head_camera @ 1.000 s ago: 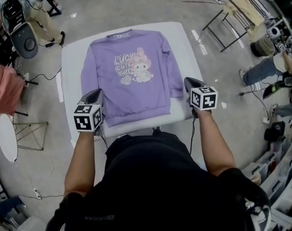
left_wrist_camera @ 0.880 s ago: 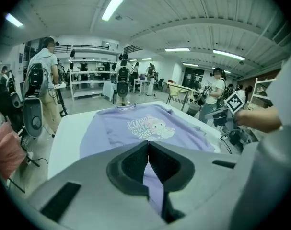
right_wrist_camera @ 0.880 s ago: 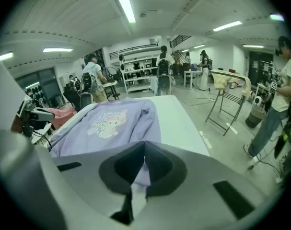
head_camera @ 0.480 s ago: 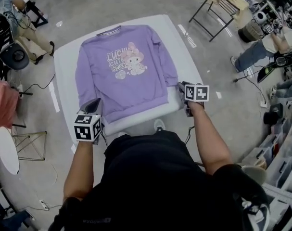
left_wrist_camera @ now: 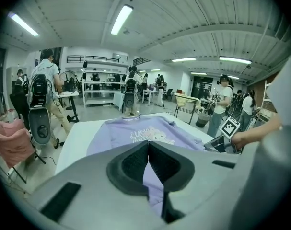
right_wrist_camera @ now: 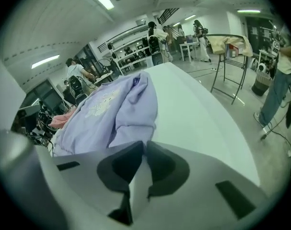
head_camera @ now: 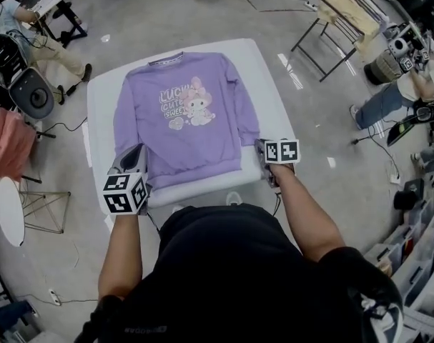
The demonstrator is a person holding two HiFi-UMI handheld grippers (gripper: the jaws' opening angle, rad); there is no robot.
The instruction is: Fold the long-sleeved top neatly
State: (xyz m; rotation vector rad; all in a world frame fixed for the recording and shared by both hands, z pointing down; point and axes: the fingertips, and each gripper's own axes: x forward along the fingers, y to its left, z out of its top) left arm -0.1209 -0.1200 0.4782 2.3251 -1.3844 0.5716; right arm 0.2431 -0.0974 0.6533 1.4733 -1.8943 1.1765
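- The long-sleeved top (head_camera: 191,120) lies flat and face up on the white table (head_camera: 101,113). Its collar is at the far edge, its hem is toward me, and both sleeves run down along its sides.
- It is lilac, with a pale cartoon figure and lettering across the chest. The body looks smooth, though from the right gripper view the sleeve on that side is rumpled higher up.
- My left gripper (head_camera: 135,151) is over the near left corner of the top, by the end of that sleeve. Its jaws are pressed together tip to tip with nothing caught between them. Through the slit behind the tips I see only the lilac cloth lying below.
- My right gripper (head_camera: 260,146) points steeply down at the near right corner, where the sleeve cuff (head_camera: 253,138) ends just short of the table's edge.
- Its jaws have just been closing. In its own view the tips are drawn to a narrow slit right on the edge of the sleeve cuff and pinch it there. Behind the tips only bare table shows, so the cloth sits no deeper than the tips.
- The two grippers are well apart, one at each lower corner of the top, with the hem stretched between them along the near edge of the table.
- Around the table: a metal-frame stand (head_camera: 331,27) at the far right, a pink cloth (head_camera: 6,145) draped at the left, and a seated person (head_camera: 31,27) at the far left.
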